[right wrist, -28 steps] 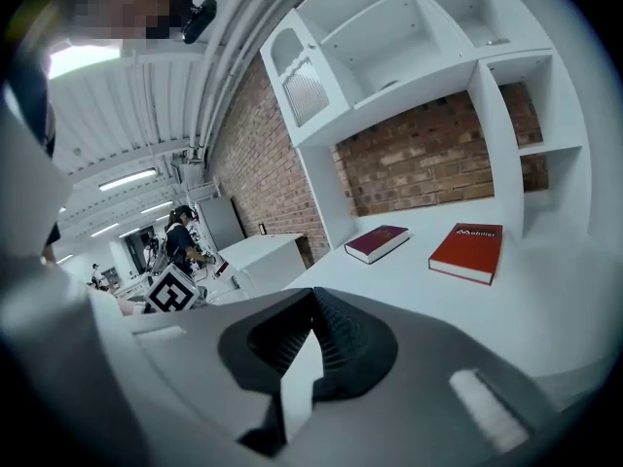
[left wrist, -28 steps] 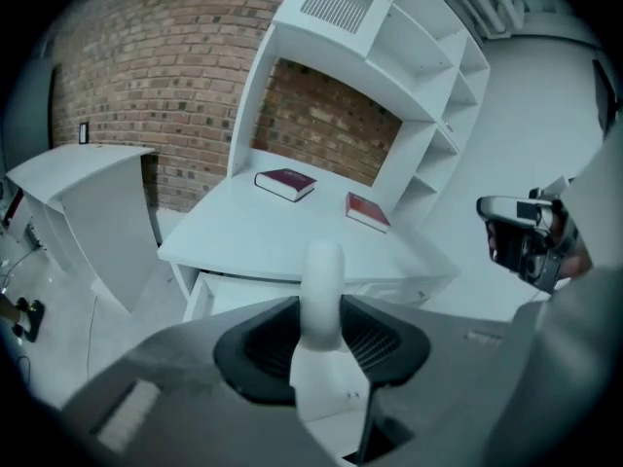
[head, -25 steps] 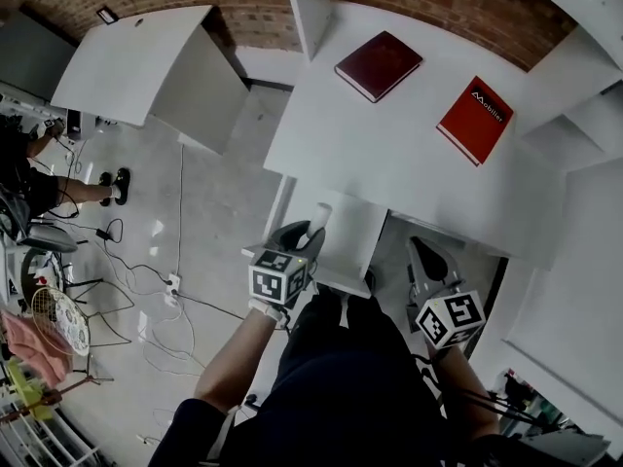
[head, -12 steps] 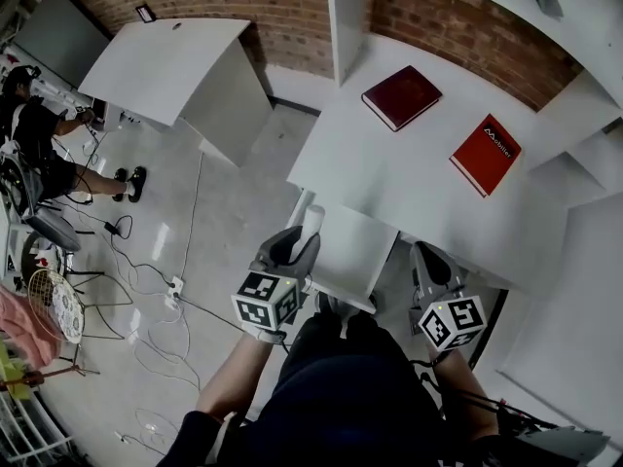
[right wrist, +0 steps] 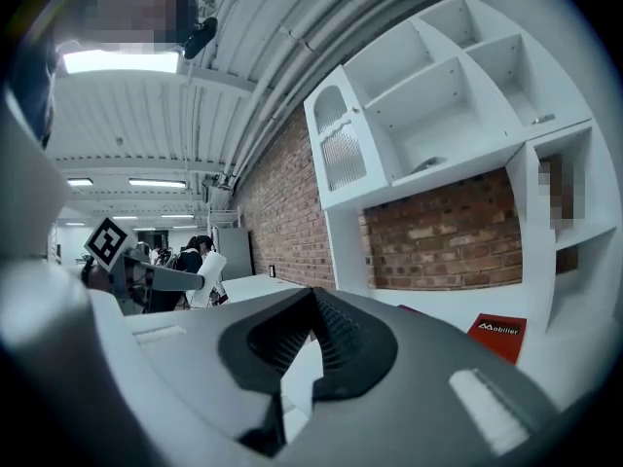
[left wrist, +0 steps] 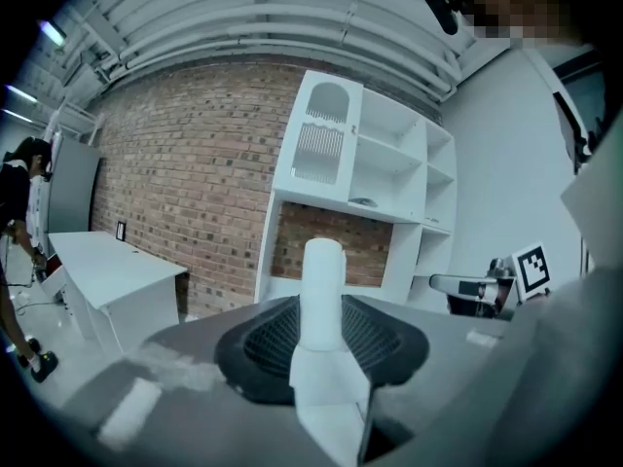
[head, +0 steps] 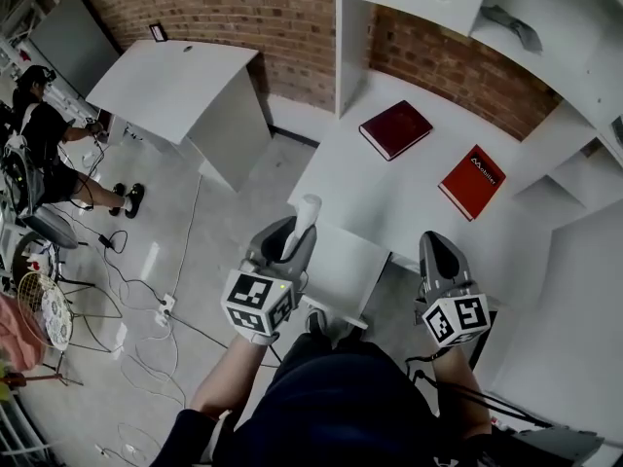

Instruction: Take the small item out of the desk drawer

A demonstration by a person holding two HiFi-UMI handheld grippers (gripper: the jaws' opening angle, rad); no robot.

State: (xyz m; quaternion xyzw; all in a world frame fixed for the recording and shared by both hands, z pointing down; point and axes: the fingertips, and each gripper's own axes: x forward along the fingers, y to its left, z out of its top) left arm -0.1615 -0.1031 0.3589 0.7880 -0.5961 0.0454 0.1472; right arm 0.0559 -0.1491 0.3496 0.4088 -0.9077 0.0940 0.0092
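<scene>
Lower centre of the head view, the left gripper: clenched on a small white cylindrical item, both dark ribbed pads pressed against its sides. Item upright, rounded top poking well beyond the jaw tips, a flatter white folded part lower down between the jaws. In the head view, same item set against the left edge of a white box-shaped drawer jutting from the near edge of a white desk. Held in the air, touching neither. Drawer's inside not to be made out.

Lower right of the head view, just right of the drawer, the right gripper: jaws together at the tips, nothing gripped between them. Same closed tips at the centre of the right gripper view. Behind each gripper a marker cube, close to the person's dark-clothed body at the bottom of the frame.

On the desk, upper centre: a dark red hardcover book. To its right and well apart, a bright red book with white lettering, also at the lower right of the right gripper view.

Behind the desk, a red brick wall, and at the upper right a white shelf unit. Upper left: a second white desk, standing apart on a pale grey floor with loose cables trailing across it. Far left edge: a person in dark clothing.
</scene>
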